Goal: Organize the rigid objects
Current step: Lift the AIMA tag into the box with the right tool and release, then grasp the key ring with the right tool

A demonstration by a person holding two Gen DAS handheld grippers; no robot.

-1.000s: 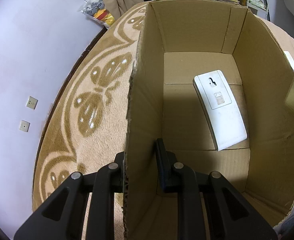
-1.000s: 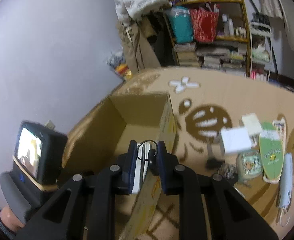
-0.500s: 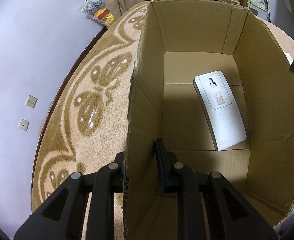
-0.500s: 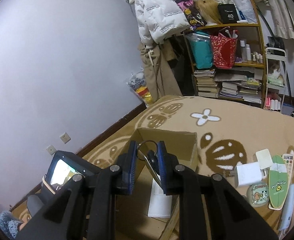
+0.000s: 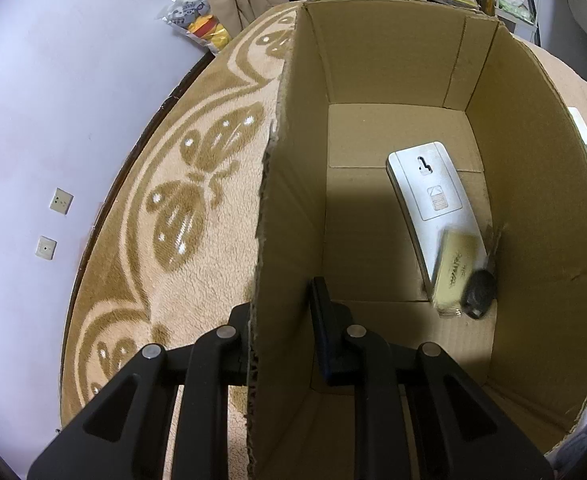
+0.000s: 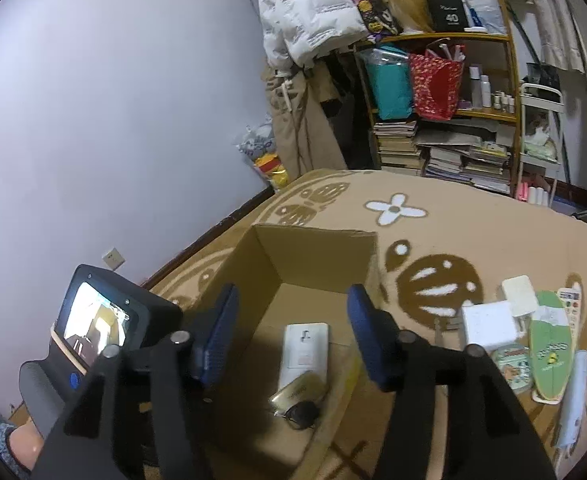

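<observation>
An open cardboard box (image 5: 533,208) stands on the patterned rug. My left gripper (image 5: 283,312) is shut on the box's left wall, one finger outside and one inside. On the box floor lies a white flat device (image 5: 433,204), back side up. A gold tag with a black key fob (image 5: 453,272) rests on its near end, blurred. In the right wrist view my right gripper (image 6: 291,320) hangs open above the box (image 6: 313,252), nothing between its blue pads. Below it lie the white device (image 6: 305,348) and the gold tag with fob (image 6: 299,392).
Right of the box on the rug (image 6: 433,216) lie a white cube (image 6: 489,326), a round tin (image 6: 511,366), a green board-shaped pack (image 6: 551,352), a remote (image 6: 571,304) and a white tube (image 6: 573,396). A cluttered shelf (image 6: 445,112) stands at the back. The wall runs along the left.
My right gripper has opened and let go of the key fob with its gold tag, which now lies in the box on the white device. The left gripper has not moved.
</observation>
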